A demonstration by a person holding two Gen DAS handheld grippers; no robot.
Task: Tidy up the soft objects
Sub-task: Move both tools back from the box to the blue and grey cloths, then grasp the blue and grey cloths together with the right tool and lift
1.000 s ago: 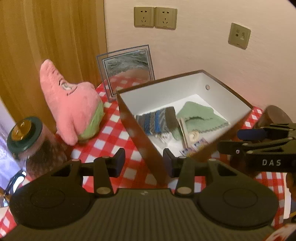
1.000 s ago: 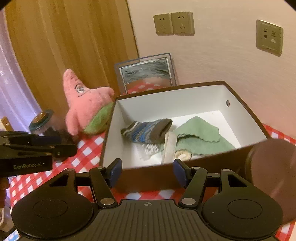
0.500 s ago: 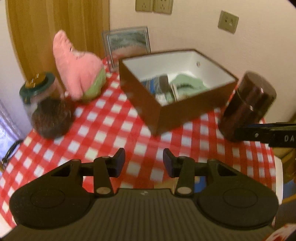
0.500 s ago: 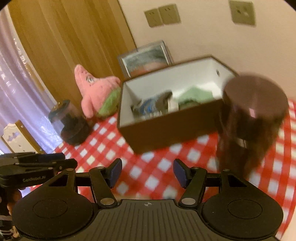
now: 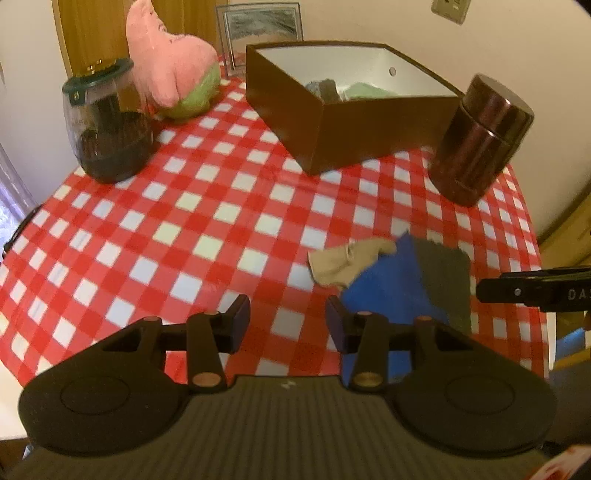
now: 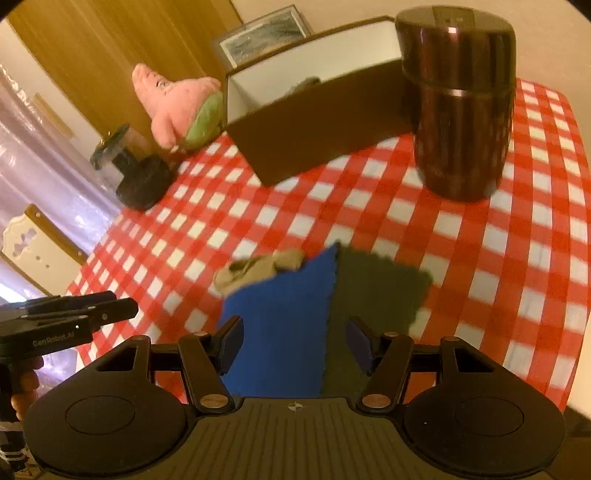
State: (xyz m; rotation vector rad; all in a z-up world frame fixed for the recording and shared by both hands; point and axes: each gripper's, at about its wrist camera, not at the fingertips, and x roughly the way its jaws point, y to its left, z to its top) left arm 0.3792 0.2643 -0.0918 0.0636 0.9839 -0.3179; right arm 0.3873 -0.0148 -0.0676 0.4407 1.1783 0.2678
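A blue cloth (image 5: pixel 384 288) (image 6: pixel 284 314), a dark grey-green cloth (image 5: pixel 445 280) (image 6: pixel 373 291) and a beige sock (image 5: pixel 347 260) (image 6: pixel 258 269) lie together on the red checked tablecloth near its front edge. A brown box (image 5: pixel 332 125) (image 6: pixel 317 125) with a white inside holds a striped sock and a green cloth. A pink starfish plush (image 5: pixel 173 62) (image 6: pixel 177 103) leans beside the box. My left gripper (image 5: pixel 286 321) is open and empty, left of the cloths. My right gripper (image 6: pixel 293 339) is open and empty, just above the blue cloth.
A dark brown canister (image 5: pixel 480 140) (image 6: pixel 458 99) stands right of the box. A glass jar with a green lid (image 5: pixel 107 125) (image 6: pixel 133 173) stands at the left. A framed picture (image 5: pixel 260 22) leans on the wall behind. The table edge (image 5: pixel 535 236) is close on the right.
Both grippers have pulled back from the box toward the front of the table and tilted down. The blue cloth, dark cloth and beige sock have come into view.
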